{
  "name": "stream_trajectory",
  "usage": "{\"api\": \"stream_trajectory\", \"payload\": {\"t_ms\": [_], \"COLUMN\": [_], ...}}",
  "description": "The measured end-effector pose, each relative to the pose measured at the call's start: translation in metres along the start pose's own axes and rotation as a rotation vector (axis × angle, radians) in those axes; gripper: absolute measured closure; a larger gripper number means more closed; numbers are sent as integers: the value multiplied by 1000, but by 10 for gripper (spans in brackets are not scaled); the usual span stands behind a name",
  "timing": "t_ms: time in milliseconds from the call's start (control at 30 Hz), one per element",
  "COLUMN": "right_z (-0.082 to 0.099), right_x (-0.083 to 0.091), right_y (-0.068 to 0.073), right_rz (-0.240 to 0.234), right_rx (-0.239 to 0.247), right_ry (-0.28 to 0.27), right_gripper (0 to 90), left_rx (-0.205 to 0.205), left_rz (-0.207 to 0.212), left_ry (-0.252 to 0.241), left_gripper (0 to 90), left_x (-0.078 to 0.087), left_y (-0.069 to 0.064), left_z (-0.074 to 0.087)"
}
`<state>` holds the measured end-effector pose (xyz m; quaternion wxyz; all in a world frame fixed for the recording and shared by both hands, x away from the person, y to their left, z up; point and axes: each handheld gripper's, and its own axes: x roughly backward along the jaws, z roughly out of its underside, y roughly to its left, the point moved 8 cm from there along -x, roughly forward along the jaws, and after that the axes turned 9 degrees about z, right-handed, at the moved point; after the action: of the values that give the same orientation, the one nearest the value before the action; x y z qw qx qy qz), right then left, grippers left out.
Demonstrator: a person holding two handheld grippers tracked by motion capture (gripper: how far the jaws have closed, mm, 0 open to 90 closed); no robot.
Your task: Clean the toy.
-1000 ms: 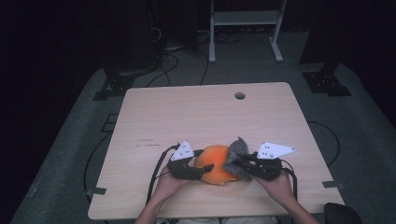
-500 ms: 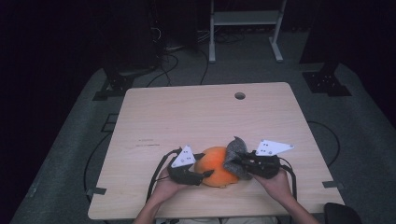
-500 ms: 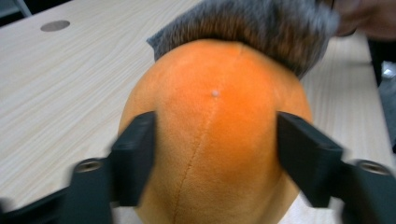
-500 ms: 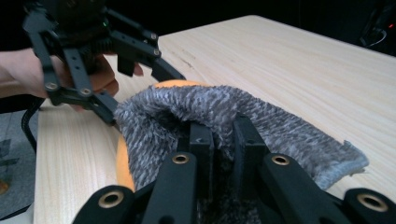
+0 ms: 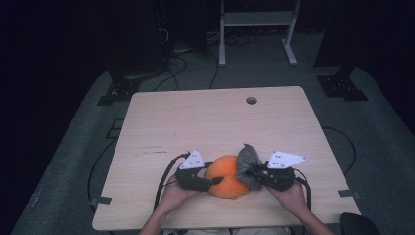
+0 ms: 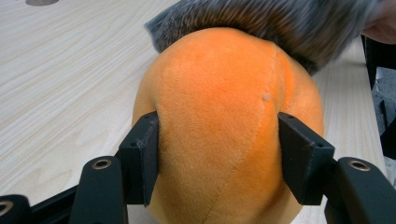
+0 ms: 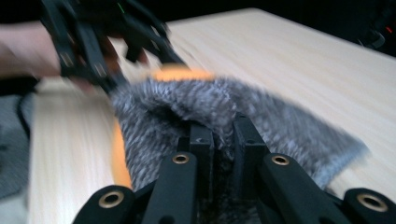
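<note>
Orange plush point(image 6: 219, 135) sits directly between left gripper point(image 6: 218, 154) jaws, which have just been closing and now press its flanks; its long axis runs away from the jaws. Right gripper point(image 7: 223, 135) jaws nearly shut, pinching the grey knit cloth point(image 7: 261, 116) draped over the plush's far end, low on the counter point(image 5: 195, 122).

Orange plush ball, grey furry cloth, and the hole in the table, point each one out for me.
orange plush ball point(image 6: 219, 116), left gripper view, on its seamed front between the two jaws.
grey furry cloth point(image 7: 280, 116), right gripper view, on its fuzzy upper fold.
hole in the table point(image 5: 251, 100), high view, on its dark middle.
</note>
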<state>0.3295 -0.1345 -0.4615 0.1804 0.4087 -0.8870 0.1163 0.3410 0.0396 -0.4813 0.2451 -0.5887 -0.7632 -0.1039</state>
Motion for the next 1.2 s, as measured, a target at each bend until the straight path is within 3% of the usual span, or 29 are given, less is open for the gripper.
{"api": "stream_trajectory", "payload": {"t_ms": [67,133,167,267,367,433,533,600,767,833,1000,1200], "right_z": [17,22,19,-5,-19,-16,-14,-11,-4,-2,-1,4], "right_x": [5,9,10,10,0,-7,-4,-1,-9,-15,-13,2], "right_y": [-6,-8,-7,-1,6,9,13,16,19,21,15,5], "right_rz": [21,21,11,-11,-32,-67,-114,-123,-72,-60,-7,38], "right_rx": [-3,-27,-48,-47,-12,-12,-7,31,128,142,135,114], "right_ry": [56,55,37,-41,-45,-15,-7,7,38,36,37,52], "right_gripper": [800,799,799,799,786,712,576,541,486,513,762,787], "left_rx": [-10,-26,-32,-65,-82,-81,-91,-95,-114,-122,-100,-50], "left_rz": [-2,-4,-6,-19,-25,-21,-16,-15,-12,-15,-5,6], "left_ry": [-1,-6,-6,-4,7,4,8,6,24,29,11,-14], "left_gripper": [378,379,380,382,381,379,376,376,379,389,395,382], "left_x": [-1,-2,-3,-6,-5,-5,-4,-4,-9,-9,-8,-3], "left_y": [-1,-1,-2,-6,-7,-7,-8,-9,-13,-14,-11,-4], "left_z": [0,-2,-2,-5,-4,-3,-2,-2,-5,-5,-3,2]}}
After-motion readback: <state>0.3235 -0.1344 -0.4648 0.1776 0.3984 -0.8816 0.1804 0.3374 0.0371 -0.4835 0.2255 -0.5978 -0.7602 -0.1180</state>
